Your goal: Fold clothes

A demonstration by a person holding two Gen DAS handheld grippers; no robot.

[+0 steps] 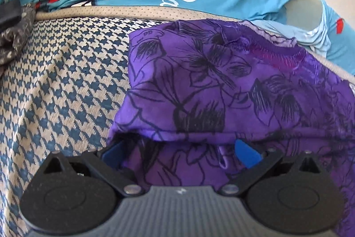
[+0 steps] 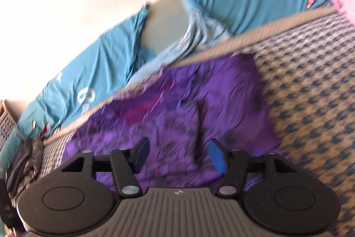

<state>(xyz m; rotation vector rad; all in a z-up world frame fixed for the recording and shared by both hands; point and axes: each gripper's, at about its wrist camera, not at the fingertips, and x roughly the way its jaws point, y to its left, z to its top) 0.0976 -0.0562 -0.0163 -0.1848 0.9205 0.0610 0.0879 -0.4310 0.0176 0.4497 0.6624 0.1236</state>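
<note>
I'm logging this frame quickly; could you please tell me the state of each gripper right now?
Left gripper: open, fingers spread around a fold of the purple floral garment, not clamped.
Right gripper: open, empty, above the same garment.

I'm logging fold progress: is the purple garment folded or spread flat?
Partly folded: the purple garment has its near edge doubled over in a thick hem between the left gripper's open jaws. The right wrist view is blurred.

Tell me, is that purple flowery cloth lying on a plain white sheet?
No. The purple cloth lies on a houndstooth cover patterned in blue and beige, not plain white.
</note>
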